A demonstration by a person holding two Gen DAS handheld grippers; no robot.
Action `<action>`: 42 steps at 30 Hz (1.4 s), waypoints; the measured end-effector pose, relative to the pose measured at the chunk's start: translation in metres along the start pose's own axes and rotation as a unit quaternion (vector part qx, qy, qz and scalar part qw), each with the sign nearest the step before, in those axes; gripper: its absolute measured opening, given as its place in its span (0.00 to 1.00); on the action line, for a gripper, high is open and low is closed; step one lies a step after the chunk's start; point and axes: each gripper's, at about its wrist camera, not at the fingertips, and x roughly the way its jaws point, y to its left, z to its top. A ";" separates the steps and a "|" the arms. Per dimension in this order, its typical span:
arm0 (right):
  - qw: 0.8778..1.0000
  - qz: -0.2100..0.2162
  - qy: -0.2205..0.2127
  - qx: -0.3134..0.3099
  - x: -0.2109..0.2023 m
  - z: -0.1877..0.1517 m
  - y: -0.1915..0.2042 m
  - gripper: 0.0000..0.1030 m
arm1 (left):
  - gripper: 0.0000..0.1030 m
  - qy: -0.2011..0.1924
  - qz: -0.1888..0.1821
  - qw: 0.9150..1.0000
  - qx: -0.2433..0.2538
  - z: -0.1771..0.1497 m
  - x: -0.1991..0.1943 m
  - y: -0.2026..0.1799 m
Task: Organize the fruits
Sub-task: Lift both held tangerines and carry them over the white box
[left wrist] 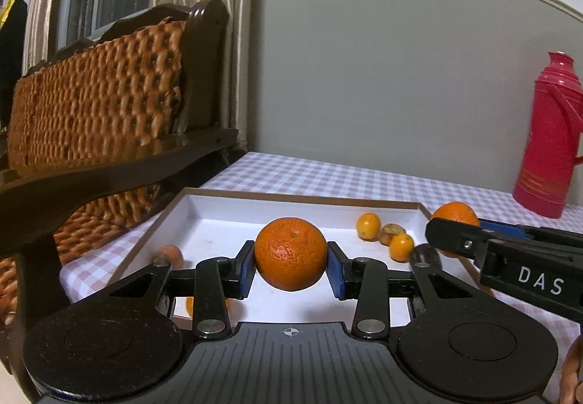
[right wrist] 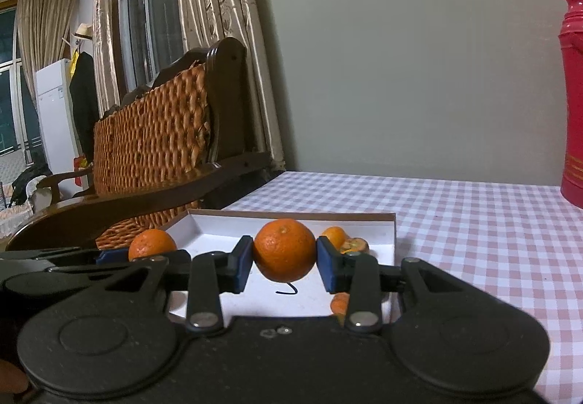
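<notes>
2 hand-held grippers, each clamped on 1 orange. Left hand-held gripper (left wrist: 291, 267): blue pads press both sides of its orange (left wrist: 290, 253), held over the tray (left wrist: 218, 221), clear of its white floor. Right hand-held gripper (right wrist: 285, 267): pads tight on the 2nd orange (right wrist: 284, 249), also above the tray, over a black pen mark (right wrist: 288, 290) on the floor.

Tray = shallow white box w/ brown rim, on the checked desk (right wrist: 473, 221). Inside it, far right corner: 2 small yellow fruits (left wrist: 368, 226) + 1 brownish fruit (left wrist: 392, 233) between them, bunched together. 1 brownish fruit (left wrist: 170, 254) just outside the tray's left rim. Orange bits partly hidden behind gripper parts at the tray's near edge; can't count them.

1 red thermos (left wrist: 546, 138) well right of the tray. 1 wicker chair (left wrist: 102, 94) left of the tray.
</notes>
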 end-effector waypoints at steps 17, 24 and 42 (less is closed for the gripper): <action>1.000 -0.011 -0.002 0.013 0.027 0.000 0.006 0.28 | 0.39 0.002 0.027 0.999 -0.016 0.007 0.024 0.026; 1.000 -0.011 -0.002 0.011 0.036 0.001 0.006 0.28 | 0.39 0.003 0.030 0.999 -0.017 0.009 0.034 0.030; 0.999 -0.027 0.014 0.013 0.070 0.009 -0.004 0.28 | 0.40 0.020 0.037 0.999 -0.028 0.015 0.064 0.043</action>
